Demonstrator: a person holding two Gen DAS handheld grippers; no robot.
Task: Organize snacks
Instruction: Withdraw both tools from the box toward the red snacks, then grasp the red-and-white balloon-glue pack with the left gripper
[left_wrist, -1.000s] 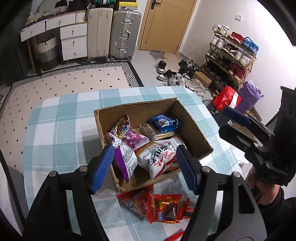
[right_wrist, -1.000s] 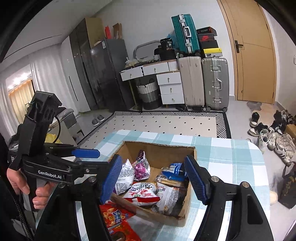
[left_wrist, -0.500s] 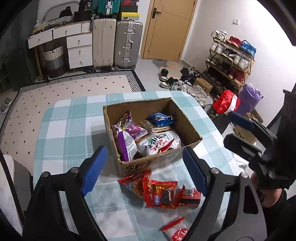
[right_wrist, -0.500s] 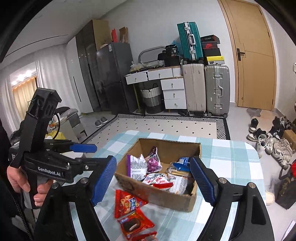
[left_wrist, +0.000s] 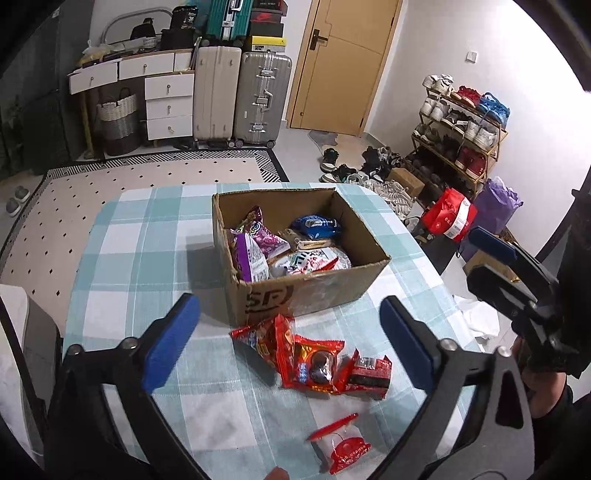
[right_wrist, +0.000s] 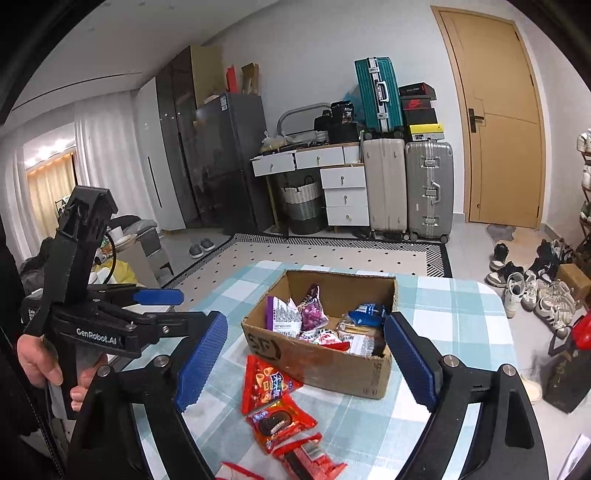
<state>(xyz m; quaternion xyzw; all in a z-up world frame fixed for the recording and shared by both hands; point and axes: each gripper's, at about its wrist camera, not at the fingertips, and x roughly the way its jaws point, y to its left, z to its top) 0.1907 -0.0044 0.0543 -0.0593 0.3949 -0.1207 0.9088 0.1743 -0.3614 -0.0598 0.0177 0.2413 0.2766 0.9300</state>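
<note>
— Snacks (left_wrist: 314, 354) are lying loose on the checked table (left_wrist: 147, 258), just beside the cardboard box (left_wrist: 310, 291)?

— Yes; left gripper (left_wrist: 288, 325) and right gripper (right_wrist: 303, 354) are hovering wide, jaws just opening, gripping nothing.

Matt corrugated cardboard box (left_wrist: 314, 291), glossy foil snack packets (left_wrist: 314, 360) — woven checked cloth tablecloth (left_wrist: 129, 258)

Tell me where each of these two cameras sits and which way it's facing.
Left wrist: on the left tool, angled down at the cardboard box and red snack packets; the right tool and hand show at right.
Right wrist: on the right tool, looking flatter across the box towards the suitcases; the left tool shows at left.
Shared: box, packets, checked tablecloth, door.
</note>
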